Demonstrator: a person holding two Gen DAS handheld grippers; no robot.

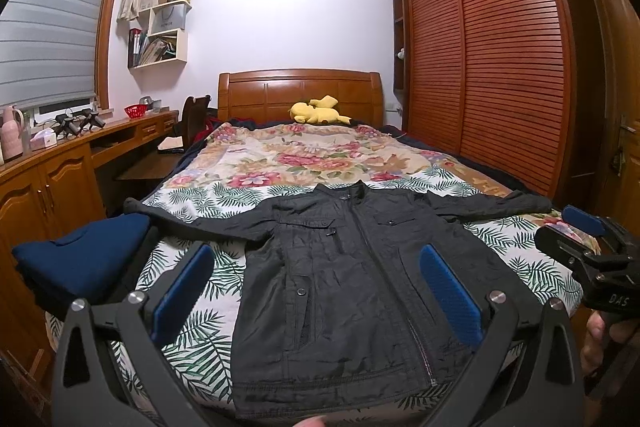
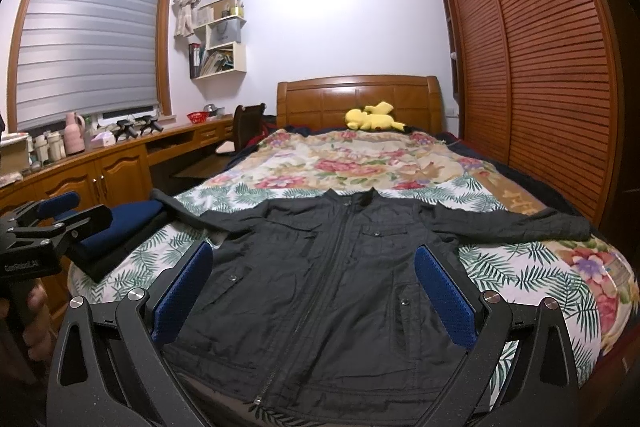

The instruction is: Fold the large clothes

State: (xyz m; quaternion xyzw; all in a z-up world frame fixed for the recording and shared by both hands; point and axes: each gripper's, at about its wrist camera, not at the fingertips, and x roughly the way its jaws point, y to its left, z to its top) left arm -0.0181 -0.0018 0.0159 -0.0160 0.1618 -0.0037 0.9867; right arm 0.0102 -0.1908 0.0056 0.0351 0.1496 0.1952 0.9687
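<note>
Both tongs hang spread wide over a dark jacket laid flat on the bed

The black jacket point(image 1: 352, 267) lies face up at the foot of the bed point(image 1: 192, 343), zipped, collar toward twelve o'clock, one sleeve out at nine and one at three; the left tongs point(image 1: 316, 291) gape wide, blue pads either side of the jacket body, gripping nothing; the right tongs point(image 2: 314, 291) are just as wide and bare, over the same jacket point(image 2: 320, 287) on the bed point(image 2: 532, 267); at nine o'clock of the jacket a folded navy garment point(image 1: 80, 255) sits at the bed's edge, touching the sleeve end; at twelve, by the headboard, a yellow plush toy point(image 1: 316, 111); the wooden desk point(image 1: 60, 163) runs along nine o'clock, the slatted wardrobe point(image 1: 492, 67) at three
</note>
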